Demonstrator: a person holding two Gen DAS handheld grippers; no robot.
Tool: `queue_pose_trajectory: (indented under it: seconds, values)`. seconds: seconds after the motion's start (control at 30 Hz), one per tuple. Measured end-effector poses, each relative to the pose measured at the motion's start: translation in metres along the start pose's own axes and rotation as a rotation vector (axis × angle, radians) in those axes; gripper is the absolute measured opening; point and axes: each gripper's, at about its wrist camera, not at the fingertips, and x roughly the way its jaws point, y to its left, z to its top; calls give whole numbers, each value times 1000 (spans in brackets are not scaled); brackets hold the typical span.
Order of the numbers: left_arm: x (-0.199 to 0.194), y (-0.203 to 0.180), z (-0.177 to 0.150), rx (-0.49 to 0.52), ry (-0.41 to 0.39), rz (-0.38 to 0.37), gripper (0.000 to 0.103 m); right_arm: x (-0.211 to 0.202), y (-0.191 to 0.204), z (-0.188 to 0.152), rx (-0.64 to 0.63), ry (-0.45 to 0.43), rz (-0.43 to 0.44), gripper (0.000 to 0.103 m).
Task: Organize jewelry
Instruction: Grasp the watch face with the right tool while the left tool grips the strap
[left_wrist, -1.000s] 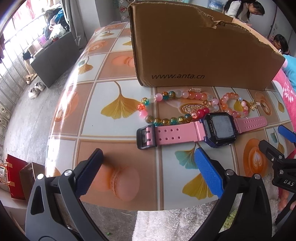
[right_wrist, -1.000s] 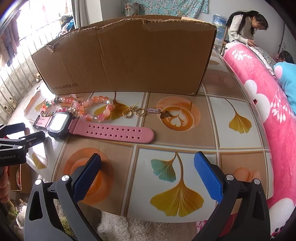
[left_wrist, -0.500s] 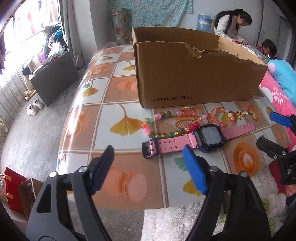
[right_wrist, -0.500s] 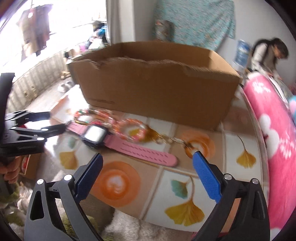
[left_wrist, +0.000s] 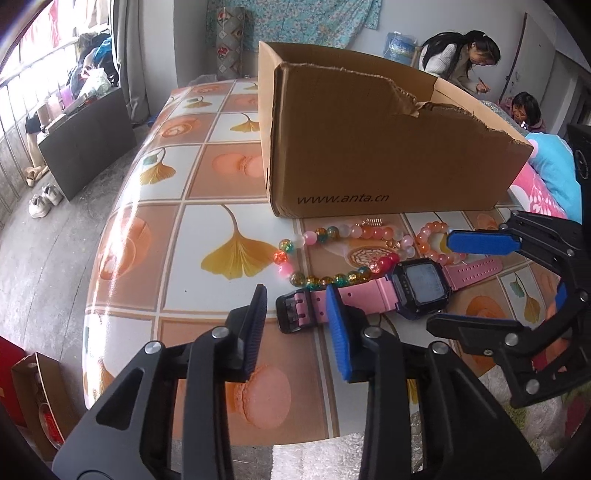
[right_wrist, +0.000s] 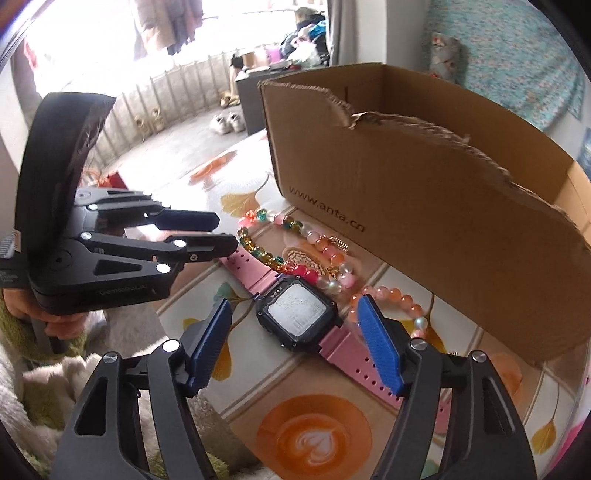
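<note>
Tabletop (left_wrist: 207, 236) watch (right_wrist: 297, 317) between right gripper (right_wrist: 295, 321) fingers (spread).

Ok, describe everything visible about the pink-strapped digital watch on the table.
The pink-strapped digital watch has a squarish dark case around a pale grey screen, and matte pink straps that look like rubber: one ends in a dark buckle, the other is punched with holes. It lies flat, face up and unbuckled on the patterned tabletop, in front of the cardboard box. The multicoloured bead bracelet lies against its far side. Both the open left gripper and open right gripper are near it; neither holds it.
</note>
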Motion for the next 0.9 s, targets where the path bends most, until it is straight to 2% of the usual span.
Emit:
queue_pose_trajectory:
  seconds: [0.1,0.27,0.47,0.6,0.7,0.83,0.9]
  values:
    - [2,3,-2,-13,3,-20,31,8,4,2,-54,36,12,64]
    - [4,5,-3,-9,0,-36,31,17,3,1,-79,103,7,52]
    - [-7,6,-5,26,-45,-57,31,10,4,-3,-79,126,15,52]
    - [-21,-8,-11,122,-60,-96,34,6,-2,-5,-41,148,57,52]
    - [-27,-25,-20,226,-49,-105,44,2,-11,-8,4,170,108,52]
    - [-29,-46,-32,354,-44,-64,53,3,-23,-7,65,202,186,52]
    - [-27,-57,-38,429,-49,-1,53,4,-32,-7,106,217,239,52]
